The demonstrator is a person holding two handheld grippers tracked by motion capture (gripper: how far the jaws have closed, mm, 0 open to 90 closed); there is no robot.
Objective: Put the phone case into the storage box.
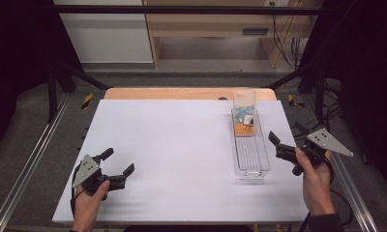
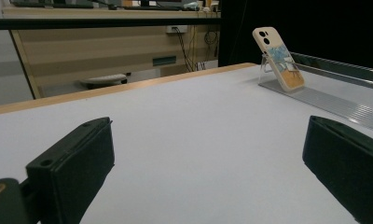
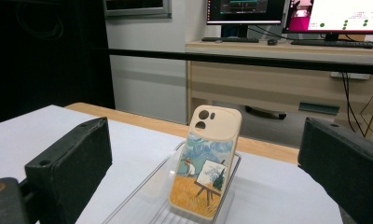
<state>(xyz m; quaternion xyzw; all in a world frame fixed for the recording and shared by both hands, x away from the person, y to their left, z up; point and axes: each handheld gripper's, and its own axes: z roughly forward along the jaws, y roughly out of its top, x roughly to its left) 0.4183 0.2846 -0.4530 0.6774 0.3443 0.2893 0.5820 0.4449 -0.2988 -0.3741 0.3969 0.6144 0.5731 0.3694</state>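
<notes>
A phone case (image 1: 244,112) with a painted picture on its back leans upright at the far end of a long clear tray (image 1: 252,166) on the right side of the white table (image 1: 172,145). My right gripper (image 1: 285,132) is held open just right of the tray, empty, and points toward the case (image 3: 208,163), which stands a short way ahead between its jaws. At the table's near left my left gripper (image 1: 119,161) is open and empty, its jaws spread wide, with the case (image 2: 279,58) far off to its upper right.
Metal rails (image 1: 32,159) run along both sides of the table, with black frame bars (image 1: 182,9) above and behind. A wooden desk (image 1: 211,21) and a white cabinet (image 1: 104,34) stand beyond the far edge. Monitors (image 3: 338,14) sit on a desk in the right gripper view.
</notes>
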